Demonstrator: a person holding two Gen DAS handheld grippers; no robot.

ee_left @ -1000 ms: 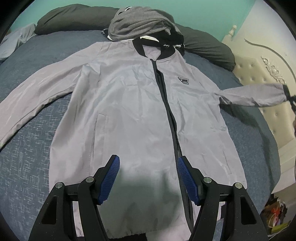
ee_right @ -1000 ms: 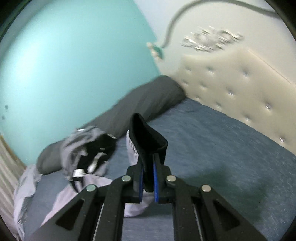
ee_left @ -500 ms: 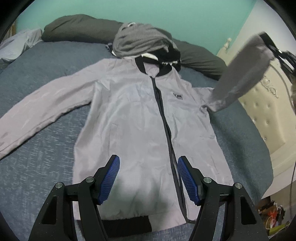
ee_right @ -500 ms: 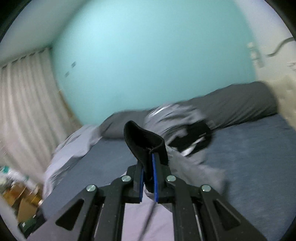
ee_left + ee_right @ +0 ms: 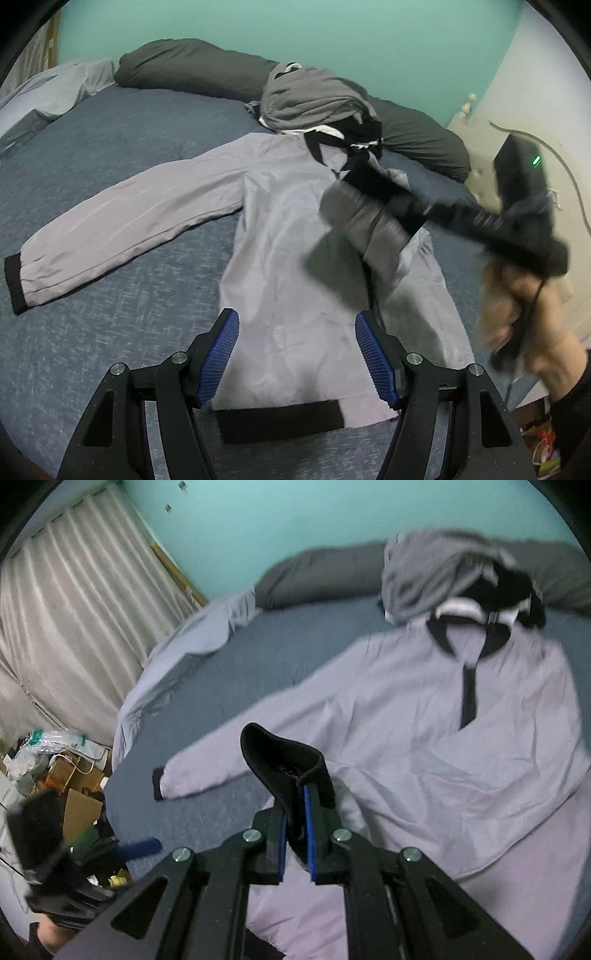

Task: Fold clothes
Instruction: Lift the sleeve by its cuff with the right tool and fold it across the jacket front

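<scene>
Right gripper (image 5: 295, 834) jaws easing, seemingly still pinching black cuff (image 5: 284, 760); left gripper (image 5: 297, 354) apart

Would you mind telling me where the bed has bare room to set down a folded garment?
The blue bedspread is free between the jacket's outstretched sleeve and the dark pillow, and again below that sleeve. It is crowded by the jacket's collar, where a heap of clothes sits.
</scene>
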